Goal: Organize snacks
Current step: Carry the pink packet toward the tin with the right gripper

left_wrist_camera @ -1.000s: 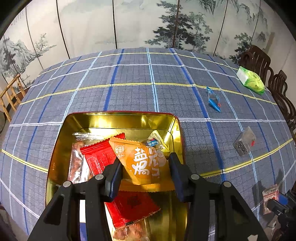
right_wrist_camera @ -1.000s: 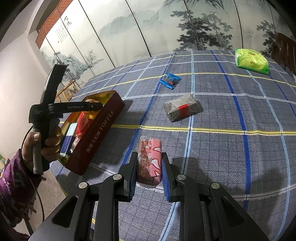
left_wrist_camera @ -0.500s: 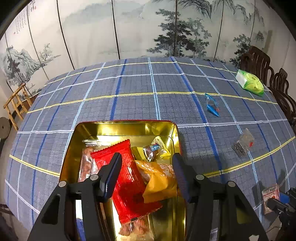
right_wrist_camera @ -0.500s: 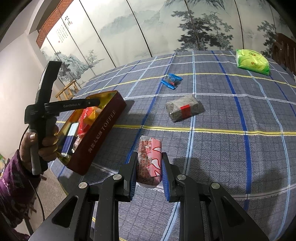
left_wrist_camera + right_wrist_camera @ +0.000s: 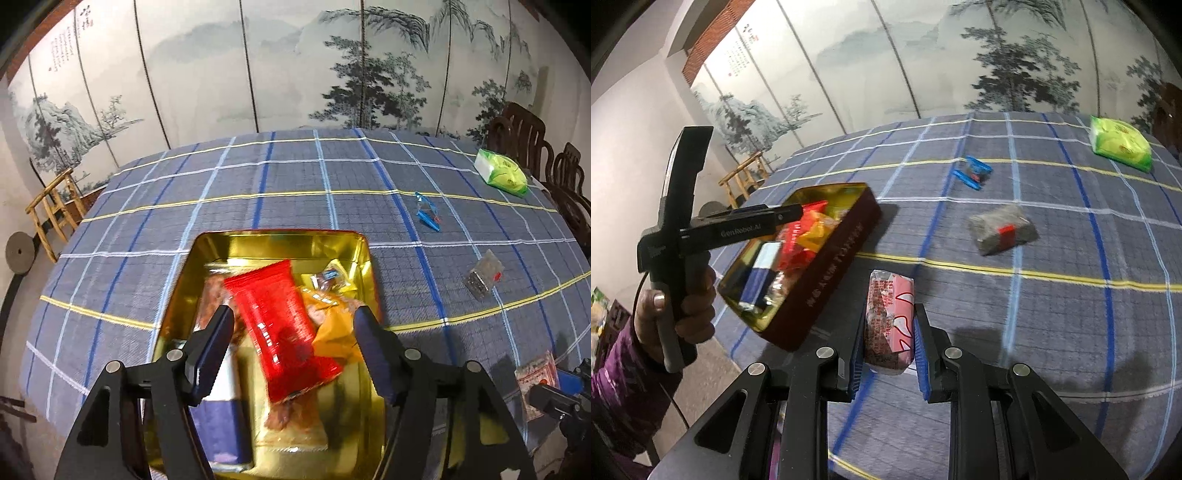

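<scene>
clamping pink snack pack [image 5: 889, 322] btwn fingers, right gripper [image 5: 889, 345]; left gripper [image 5: 293, 334] wide open, empty, over tin [image 5: 258, 245].

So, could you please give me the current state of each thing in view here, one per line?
Left tongs: open, empty, above the tin.
Right tongs: shut on the pink snack packet.
Tin: lid off, holding several snacks.
Red packet: lying in the tin.
Orange packet: lying in the tin.
Grey packet: loose on the tablecloth.
Blue wrapper: loose on the tablecloth.
</scene>
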